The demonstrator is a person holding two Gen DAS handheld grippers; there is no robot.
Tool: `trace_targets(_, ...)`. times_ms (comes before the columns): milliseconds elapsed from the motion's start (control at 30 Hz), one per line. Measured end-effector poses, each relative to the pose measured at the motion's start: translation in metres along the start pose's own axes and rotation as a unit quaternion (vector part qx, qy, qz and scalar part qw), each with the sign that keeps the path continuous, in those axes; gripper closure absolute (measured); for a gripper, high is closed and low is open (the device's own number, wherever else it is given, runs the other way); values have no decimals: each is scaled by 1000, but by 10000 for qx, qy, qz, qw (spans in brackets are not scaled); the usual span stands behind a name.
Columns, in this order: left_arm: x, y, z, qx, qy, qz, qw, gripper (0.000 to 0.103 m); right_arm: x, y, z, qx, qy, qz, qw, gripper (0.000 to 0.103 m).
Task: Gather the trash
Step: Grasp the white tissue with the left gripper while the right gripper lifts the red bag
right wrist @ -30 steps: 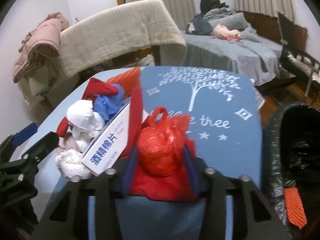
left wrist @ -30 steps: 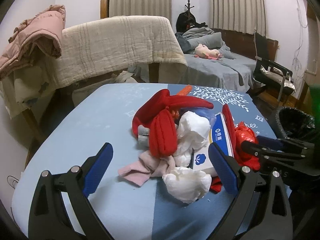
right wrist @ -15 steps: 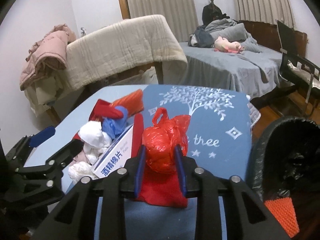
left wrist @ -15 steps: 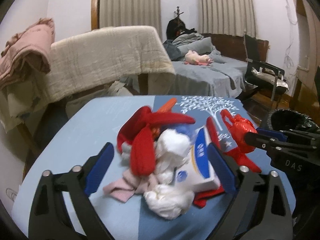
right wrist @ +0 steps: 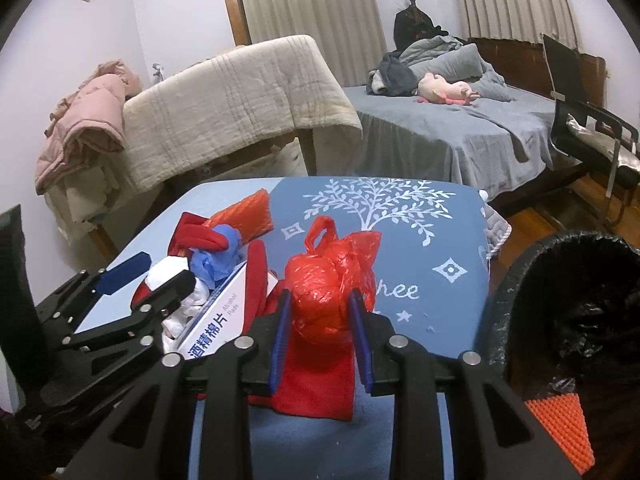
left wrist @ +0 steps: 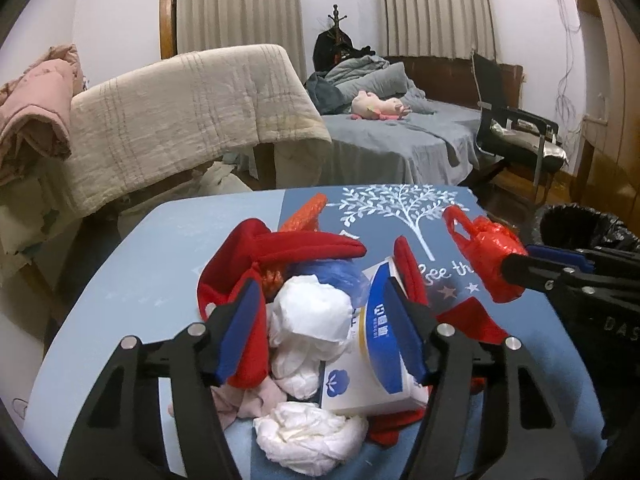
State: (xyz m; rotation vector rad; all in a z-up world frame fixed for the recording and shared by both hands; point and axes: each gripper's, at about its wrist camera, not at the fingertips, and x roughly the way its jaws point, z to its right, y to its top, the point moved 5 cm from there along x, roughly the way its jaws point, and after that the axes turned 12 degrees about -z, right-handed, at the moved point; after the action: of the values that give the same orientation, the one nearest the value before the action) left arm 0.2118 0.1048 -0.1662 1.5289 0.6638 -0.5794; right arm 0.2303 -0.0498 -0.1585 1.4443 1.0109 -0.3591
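Two claws: mine, both busy.
Right claw: clamped on the red bag, lifted off the table, between pile and bin.
Left claw: half-closed around the white wad, jaws flank it, contact I cannot tell.
Bin: right of the table, black liner, orange scrap inside.
Progress: early I judge; bag not dropped; pile left of bag holds wads, box, blue plastic, red cloth.
Bag axis: upright, handle loops up, pointing away from me.

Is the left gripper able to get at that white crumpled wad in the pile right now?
Probably yes. The left gripper is open, its fingers either side of the upper white paper wad, nothing over it. The alcohol pad box crowds one finger.
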Motion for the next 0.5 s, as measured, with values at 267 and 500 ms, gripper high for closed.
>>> trace_targets(267, 12, -3, -4, 14, -28, -239, 9997, 68, 1, 0, 3, 72, 31, -47, 10000, 74)
trace_targets(500, -3, 0, -6, -60, -86, -112, 9999, 77, -6, 1, 2, 70, 85, 52, 9999, 74)
